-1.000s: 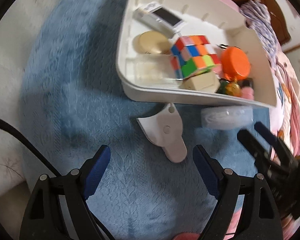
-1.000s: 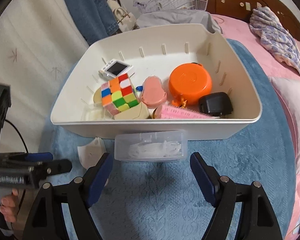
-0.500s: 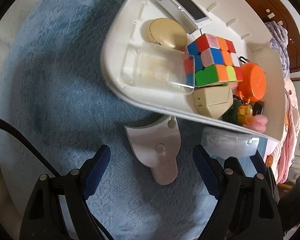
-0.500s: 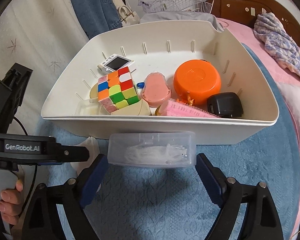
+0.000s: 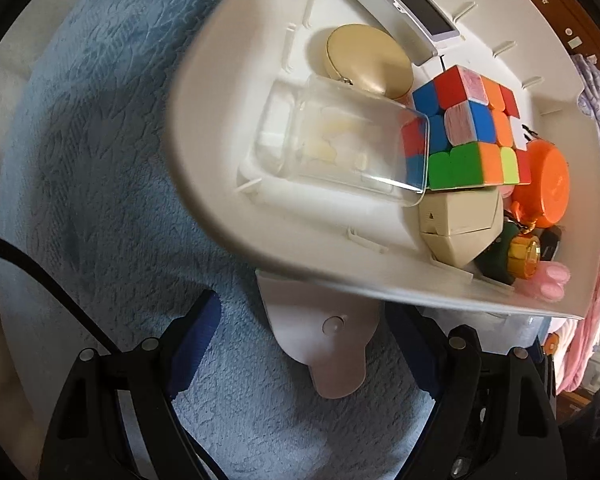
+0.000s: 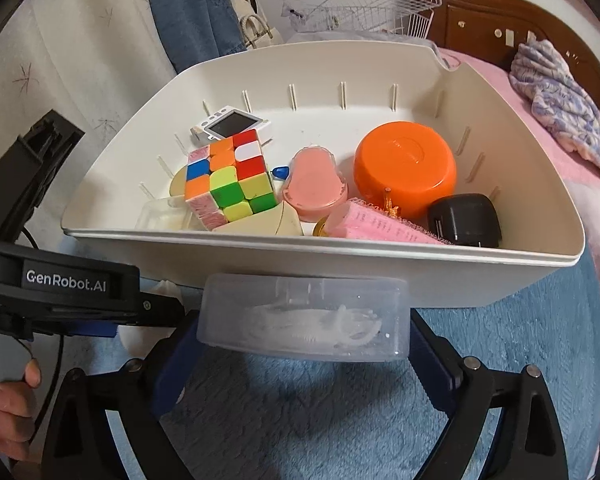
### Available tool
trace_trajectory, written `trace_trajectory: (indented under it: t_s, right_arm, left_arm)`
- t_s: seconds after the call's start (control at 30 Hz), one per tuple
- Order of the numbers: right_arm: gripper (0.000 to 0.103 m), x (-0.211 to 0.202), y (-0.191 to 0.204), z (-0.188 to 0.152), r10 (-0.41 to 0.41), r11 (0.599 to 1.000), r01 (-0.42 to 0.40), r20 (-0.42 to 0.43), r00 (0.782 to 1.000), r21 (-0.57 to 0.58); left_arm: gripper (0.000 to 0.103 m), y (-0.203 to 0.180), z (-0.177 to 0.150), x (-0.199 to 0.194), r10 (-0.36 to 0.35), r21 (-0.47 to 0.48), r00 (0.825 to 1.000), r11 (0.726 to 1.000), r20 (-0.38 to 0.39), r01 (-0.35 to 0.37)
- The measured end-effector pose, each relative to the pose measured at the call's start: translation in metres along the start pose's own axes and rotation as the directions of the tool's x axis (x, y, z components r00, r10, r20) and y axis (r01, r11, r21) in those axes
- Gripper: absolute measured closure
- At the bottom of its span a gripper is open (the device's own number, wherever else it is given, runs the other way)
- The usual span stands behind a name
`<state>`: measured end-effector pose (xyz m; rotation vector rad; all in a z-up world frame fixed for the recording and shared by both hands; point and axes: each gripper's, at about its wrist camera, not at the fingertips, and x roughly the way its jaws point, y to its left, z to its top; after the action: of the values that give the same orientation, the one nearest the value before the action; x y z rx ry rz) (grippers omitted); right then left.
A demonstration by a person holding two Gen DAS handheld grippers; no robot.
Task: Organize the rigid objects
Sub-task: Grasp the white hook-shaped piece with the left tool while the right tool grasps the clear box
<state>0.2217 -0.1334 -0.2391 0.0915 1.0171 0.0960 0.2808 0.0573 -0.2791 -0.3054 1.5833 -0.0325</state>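
Below the bin (image 6: 380, 276), low in frame, your right tool (image 6: 300, 344) is opening around the clear box (image 6: 304, 320); your left tool (image 5: 312, 344) is spread around the white piece (image 5: 324, 336). Next: close, lift into bin.

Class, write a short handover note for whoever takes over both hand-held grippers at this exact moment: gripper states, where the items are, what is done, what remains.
Left hand-held gripper: open, empty, straddling the white flat piece on the blue mat.
Right hand-held gripper: jaws opening around the clear lidded box, pads not yet pressing.
Done: the cube, orange container, black item and others already lie in the white bin.
Left: the white piece and clear box, both outside against the bin's near wall, probably go in next.
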Motion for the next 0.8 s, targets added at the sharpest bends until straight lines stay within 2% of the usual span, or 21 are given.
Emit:
trace_trajectory:
  t_s: [0.2, 0.4, 0.47, 0.6, 0.8]
  right_arm:
    - [0.007, 0.005, 0.002, -0.005, -0.036, 0.999, 0.034, 0.063, 0.997, 0.034]
    - [0.007, 0.005, -0.002, -0.008, -0.029, 0.996, 0.019, 0.117, 0.993, 0.083]
    - [0.008, 0.005, -0.004, -0.008, -0.019, 0.996, 0.008, 0.124, 0.992, 0.086]
    - [0.008, 0.002, -0.008, -0.009, 0.001, 0.996, -0.015, 0.146, 0.989, 0.091]
    - [0.008, -0.002, -0.022, -0.012, 0.001, 0.992, -0.021, 0.159, 0.987, 0.122]
  left_arm:
    - [0.018, -0.011, -0.004, 0.003, 0.073, 0.027, 0.997, 0.997, 0.0, -0.073]
    - [0.021, -0.011, -0.005, 0.001, 0.111, 0.03, 0.994, 0.993, -0.021, -0.111]
    - [0.024, -0.009, -0.005, 0.0, 0.118, 0.015, 0.992, 0.993, -0.035, -0.117]
    - [0.039, -0.003, -0.006, -0.005, 0.145, -0.009, 0.988, 0.989, -0.048, -0.145]
    - [0.04, -0.002, -0.002, -0.008, 0.166, -0.013, 0.984, 0.986, -0.063, -0.167]
